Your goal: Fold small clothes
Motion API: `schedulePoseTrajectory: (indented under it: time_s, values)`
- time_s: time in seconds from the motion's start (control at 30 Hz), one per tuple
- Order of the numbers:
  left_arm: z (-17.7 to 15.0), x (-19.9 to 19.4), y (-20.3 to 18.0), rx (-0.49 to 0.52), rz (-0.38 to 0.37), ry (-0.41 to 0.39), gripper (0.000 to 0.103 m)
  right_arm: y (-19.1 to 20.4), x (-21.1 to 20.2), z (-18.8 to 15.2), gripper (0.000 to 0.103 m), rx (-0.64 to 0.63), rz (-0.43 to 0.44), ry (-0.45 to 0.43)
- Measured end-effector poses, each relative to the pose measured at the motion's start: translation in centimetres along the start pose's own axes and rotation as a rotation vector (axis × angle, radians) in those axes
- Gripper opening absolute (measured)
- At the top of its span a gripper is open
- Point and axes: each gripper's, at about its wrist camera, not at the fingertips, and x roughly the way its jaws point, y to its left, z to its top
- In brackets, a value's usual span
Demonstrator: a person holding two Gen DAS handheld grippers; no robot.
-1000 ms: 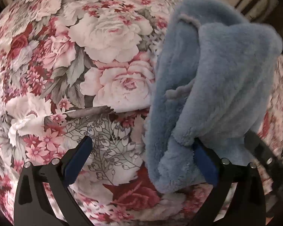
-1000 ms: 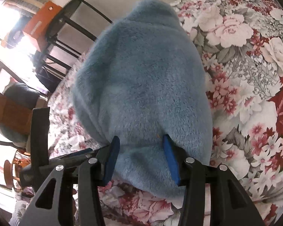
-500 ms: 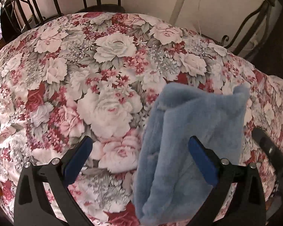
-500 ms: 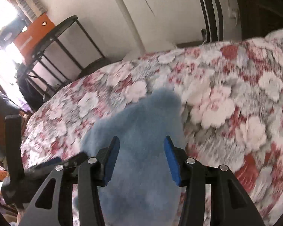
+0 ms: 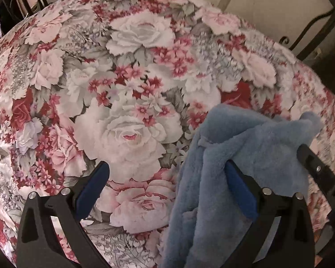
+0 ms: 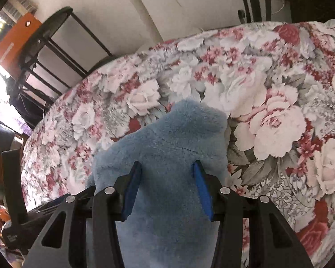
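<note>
A blue fleece garment (image 5: 245, 147) lies bunched on the floral bedspread (image 5: 134, 89). In the left wrist view it sits at the lower right. My left gripper (image 5: 165, 185) stands wide open over the bedspread, and the fleece drapes round its right finger (image 5: 239, 189) with nothing between the pads. In the right wrist view the garment (image 6: 172, 138) runs from the bedspread (image 6: 279, 111) in between the blue pads. My right gripper (image 6: 166, 189) is shut on that thick fold. The garment's near end is hidden under the grippers.
A black metal bed frame (image 5: 312, 29) and a pale wall stand behind the bed's far edge. At the left of the right wrist view, beyond the bed's edge, stands a black metal rack (image 6: 44, 44) with an orange box (image 6: 13, 42).
Both grippers have drawn back across the bed with the fleece. It filled the views a second ago and now sits low and small, with the far edge and wall showing.
</note>
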Motion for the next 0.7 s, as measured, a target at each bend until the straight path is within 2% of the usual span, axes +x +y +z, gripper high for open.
schedulePoseTrajectory:
  time_s: [0.13, 0.27, 0.43, 0.7]
  values:
    - [-0.1, 1.2, 0.2, -0.01, -0.006, 0.013, 0.099, -0.4, 1.3, -0.6, 0.049, -0.019, -0.013, 0.016]
    - [-0.4, 0.8, 0.2, -0.017, -0.013, 0.017, 0.099, -0.4, 1.0, -0.6, 0.049, -0.017, -0.01, 0.023]
    - [-1.2, -2.9, 0.6, -0.008, -0.054, -0.022, 0.098, -0.1, -1.6, 0.1, 0.049, 0.052, 0.022, 0.008]
    - [-3.1, -8.0, 0.0, 0.075, -0.06, -0.055, 0.098, 1.9, -7.0, -1.7, 0.049, -0.059, 0.008, 0.017]
